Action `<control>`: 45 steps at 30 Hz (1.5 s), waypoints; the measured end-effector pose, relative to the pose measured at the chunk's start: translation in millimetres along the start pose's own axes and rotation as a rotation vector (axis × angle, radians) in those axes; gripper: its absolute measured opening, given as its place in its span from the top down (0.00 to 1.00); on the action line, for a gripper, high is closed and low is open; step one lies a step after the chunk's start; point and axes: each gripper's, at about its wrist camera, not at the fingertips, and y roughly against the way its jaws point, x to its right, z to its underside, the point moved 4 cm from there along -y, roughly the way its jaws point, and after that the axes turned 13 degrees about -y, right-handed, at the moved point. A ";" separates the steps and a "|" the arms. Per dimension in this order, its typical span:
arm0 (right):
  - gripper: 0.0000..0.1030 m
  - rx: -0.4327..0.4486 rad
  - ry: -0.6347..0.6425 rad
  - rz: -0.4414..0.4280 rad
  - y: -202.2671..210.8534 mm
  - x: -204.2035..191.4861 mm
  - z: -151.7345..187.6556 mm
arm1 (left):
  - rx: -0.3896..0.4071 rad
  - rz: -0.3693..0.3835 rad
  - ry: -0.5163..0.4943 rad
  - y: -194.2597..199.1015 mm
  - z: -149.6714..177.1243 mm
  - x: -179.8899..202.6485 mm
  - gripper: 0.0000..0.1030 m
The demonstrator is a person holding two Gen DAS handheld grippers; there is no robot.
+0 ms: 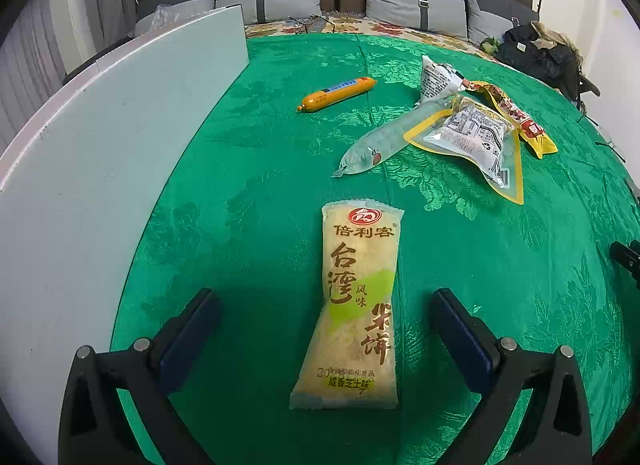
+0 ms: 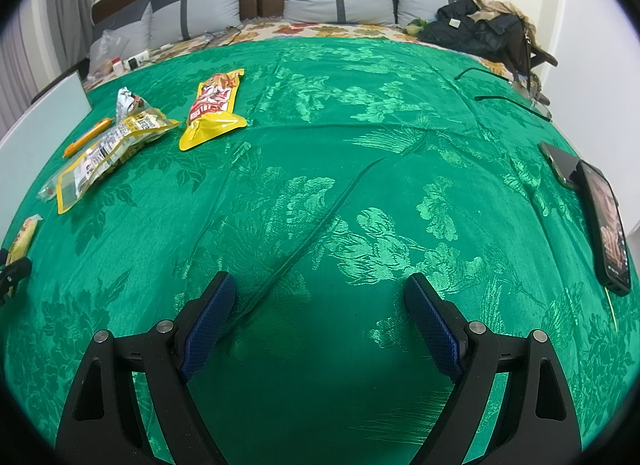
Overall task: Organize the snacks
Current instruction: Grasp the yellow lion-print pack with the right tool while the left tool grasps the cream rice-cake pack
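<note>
The left gripper [image 1: 324, 305] stands fully open, straddling the rice cracker packet [image 1: 354, 305] lying on the green bedspread [image 1: 240, 169]; pads clear. The right gripper [image 2: 320, 297] is open, empty. Likely step: placement complete. Next: fetch the far-right snack pile [image 1: 464, 125].

A pale-yellow rice-cracker pack [image 1: 354, 305] with a lime patch is lying on green floral-patterned cloth [image 1: 500, 285], an orange sausage [image 1: 338, 93] showing at upper centre.

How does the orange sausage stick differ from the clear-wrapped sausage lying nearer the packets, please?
The orange sausage stick has an opaque orange skin with a blue label and lies alone; the clear-wrapped sausage is pale, see-through and partly tucked under the yellow-edged pouch. Both are slim tubes lying flat and slanted on the green cloth.
</note>
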 end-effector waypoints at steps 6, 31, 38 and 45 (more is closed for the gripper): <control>0.13 0.000 0.000 0.000 -0.1 -0.1 0.3 | 0.000 0.000 0.000 0.0 0.1 0.2 0.00; 0.16 -0.274 -0.002 -0.086 -134.1 -160.8 -148.4 | 0.001 -0.001 0.000 -0.3 0.3 0.6 0.00; 0.51 -0.281 0.073 -0.011 -144.2 -162.6 -153.2 | 0.001 -0.001 0.000 -0.4 0.4 0.7 0.00; 0.52 -0.277 -0.079 -0.080 -129.2 -115.4 -158.7 | 0.001 -0.002 0.000 -0.5 0.2 0.7 0.00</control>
